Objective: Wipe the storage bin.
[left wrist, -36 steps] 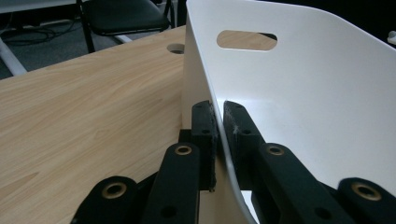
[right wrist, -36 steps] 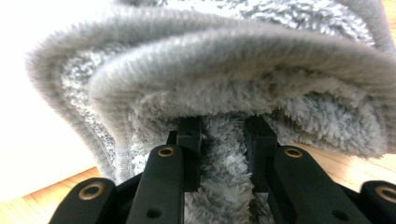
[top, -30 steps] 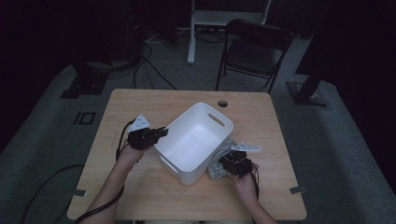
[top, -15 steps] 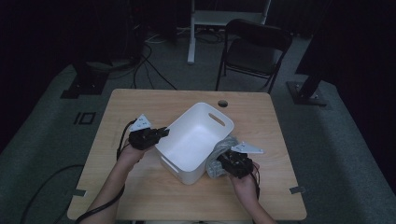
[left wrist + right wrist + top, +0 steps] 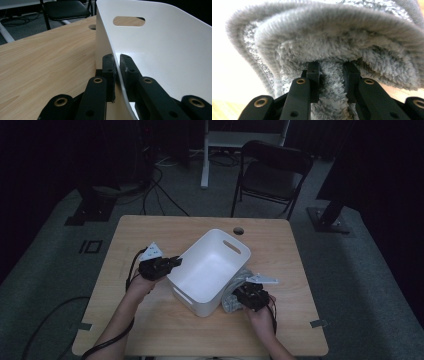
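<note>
With the left tongs point(image 5: 117, 72) clamped on the bin point(image 5: 212, 270) wall at mid-bench and the right tongs point(image 5: 331, 75) pinched on the grey cloth point(image 5: 332, 42) just beside the bin toward the bench's right edge, loading seems underway; next, the cloth would be lifted over the rim.
</note>
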The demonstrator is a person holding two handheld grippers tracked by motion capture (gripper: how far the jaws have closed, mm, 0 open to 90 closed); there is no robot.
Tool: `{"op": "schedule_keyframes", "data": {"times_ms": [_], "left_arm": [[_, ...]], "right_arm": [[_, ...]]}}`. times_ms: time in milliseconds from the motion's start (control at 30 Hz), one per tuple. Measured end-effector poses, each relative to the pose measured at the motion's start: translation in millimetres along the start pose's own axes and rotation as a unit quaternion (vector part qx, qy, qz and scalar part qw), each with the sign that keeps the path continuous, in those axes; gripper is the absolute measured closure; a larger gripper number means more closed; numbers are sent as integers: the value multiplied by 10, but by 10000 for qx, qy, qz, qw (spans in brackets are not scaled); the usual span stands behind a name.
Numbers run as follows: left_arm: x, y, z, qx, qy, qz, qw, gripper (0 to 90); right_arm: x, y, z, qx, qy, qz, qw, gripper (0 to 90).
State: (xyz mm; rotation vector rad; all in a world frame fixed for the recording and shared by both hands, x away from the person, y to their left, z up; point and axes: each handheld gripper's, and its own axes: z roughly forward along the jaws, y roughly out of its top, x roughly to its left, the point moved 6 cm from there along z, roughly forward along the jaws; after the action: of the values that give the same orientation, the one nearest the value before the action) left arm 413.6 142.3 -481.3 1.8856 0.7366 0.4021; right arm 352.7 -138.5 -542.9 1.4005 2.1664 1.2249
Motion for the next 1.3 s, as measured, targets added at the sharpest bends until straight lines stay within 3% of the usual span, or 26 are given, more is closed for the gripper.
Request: {"op": "schedule_keyframes", "data": {"times_ms": [433, 567, 700, 800, 833, 867, 933, 1067, 1200, 1300], "left_arm": [[8, 2, 6, -20, 13, -33, 10000, 815], [11, 2, 8, -34, 62, -24, 10000, 817], [15, 4, 10, -16, 92, -39, 9999, 818], [12, 5, 9, 26, 135, -14, 9999, 819], [12, 5, 9, 26, 135, -14, 9999, 819], [5, 7, 9, 42, 142, 15, 9999, 819], [4, 7, 9, 52, 128, 11, 9999, 819], [-3, 9, 15, 41, 74, 6, 10000, 819], [-2, 9, 18, 30, 61, 3, 10000, 819], [-5, 12, 22, 28, 82, 27, 10000, 819]], "right_arm": [[-120, -154, 207, 395, -29, 181, 9991, 728], [-98, -126, 165, 331, 51, 252, 9991, 728], [62, 23, -54, 0, 322, 103, 9994, 728], [204, 163, -254, -359, 562, -5, 9978, 727], [204, 163, -254, -359, 562, -5, 9978, 727], [282, 236, -369, -568, 661, -83, 9962, 727], [331, 283, -445, -705, 703, -136, 9949, 726], [357, 271, -414, -728, 593, -256, 9953, 727], [368, 187, -313, -588, 376, -390, 9968, 728], [339, 159, -273, -485, 383, -349, 9975, 728]]}}
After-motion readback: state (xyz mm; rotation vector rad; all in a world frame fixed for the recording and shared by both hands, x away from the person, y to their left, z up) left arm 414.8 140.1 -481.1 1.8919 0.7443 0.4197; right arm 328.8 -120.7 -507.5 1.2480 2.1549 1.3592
